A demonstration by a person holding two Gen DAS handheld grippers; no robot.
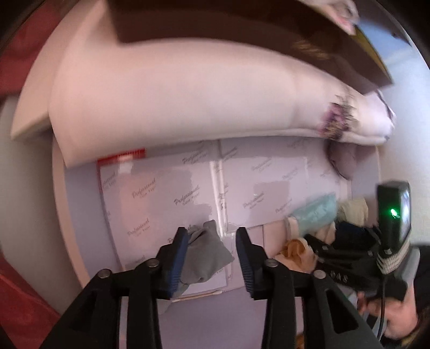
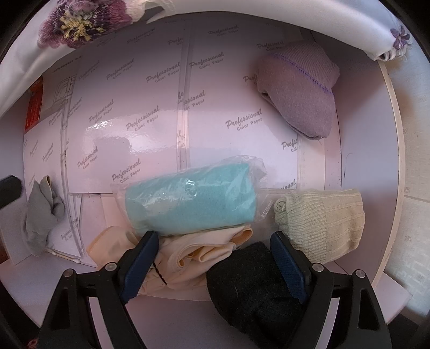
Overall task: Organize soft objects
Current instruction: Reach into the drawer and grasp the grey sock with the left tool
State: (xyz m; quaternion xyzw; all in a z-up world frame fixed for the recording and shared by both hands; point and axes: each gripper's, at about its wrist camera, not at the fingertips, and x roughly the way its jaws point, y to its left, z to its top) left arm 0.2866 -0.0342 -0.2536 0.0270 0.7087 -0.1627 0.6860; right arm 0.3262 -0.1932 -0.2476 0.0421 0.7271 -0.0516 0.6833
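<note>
I have a crumpled grey sock (image 1: 205, 255) between my left gripper (image 1: 212, 257) jaws, which stand partly open: the cloth lies against the left pad, while the right pad stands clear of it, so I see no grip. The sock rests on the white sheets (image 2: 150, 102) lining the tabletop, printed over and over with "Professional Color Paper" in grey script. A red-edged packet (image 1: 122, 157) lies at the far left of those sheets; its print is too blurred for me to read.

My right gripper (image 2: 213, 264) hangs point-down with its jaws wide, holding nothing. Under them lie a peach garment (image 2: 188, 252) and a black knitted piece (image 2: 250, 290). Just past the fingertips a turquoise cloth in a clear plastic bag (image 2: 190, 198) rests on the peach garment. A cream ribbed sock (image 2: 325, 225) lies to the right, touching the black piece. A lilac sock (image 2: 301, 99) sits well apart, near the table's far right rim (image 2: 395, 112).

A white pillow with a purple embroidered flower (image 2: 75, 24) borders the far edge
</note>
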